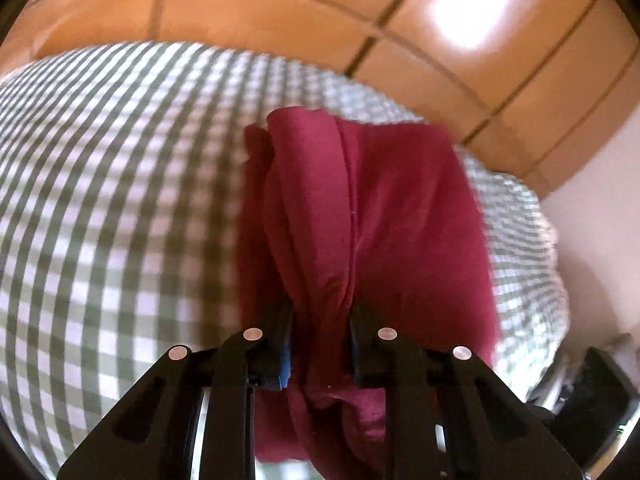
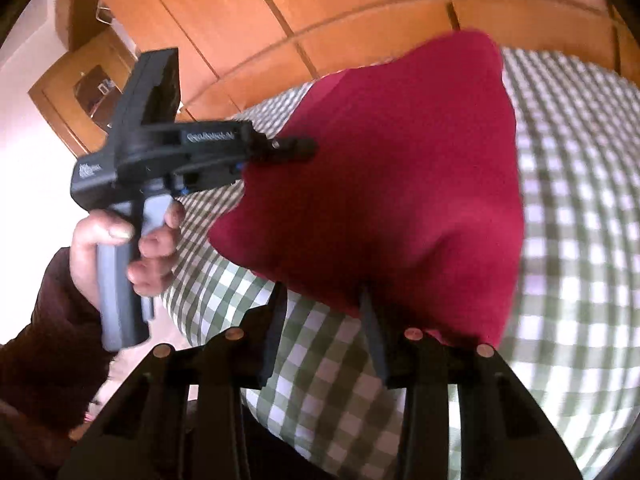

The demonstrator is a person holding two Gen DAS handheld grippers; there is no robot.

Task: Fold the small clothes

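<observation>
A dark red garment [image 1: 392,200] hangs bunched over the green-and-white checked tablecloth [image 1: 100,200]. My left gripper [image 1: 322,320] is shut on a gathered fold of it, with cloth filling the gap between its fingers. In the right wrist view the red garment [image 2: 380,168] spreads as a raised sheet. The left gripper [image 2: 308,146] bites its far left edge, held by a person's hand [image 2: 120,240]. My right gripper [image 2: 322,300] meets the near edge. Its fingertips are tucked into the cloth, and creases run toward them.
The checked tablecloth [image 2: 580,200] covers the whole work surface. Orange floor tiles [image 1: 240,12] lie beyond the far edge. A wooden cabinet [image 2: 80,100] stands at the far left, by a pale wall. A dark sleeve [image 2: 44,340] fills the lower left.
</observation>
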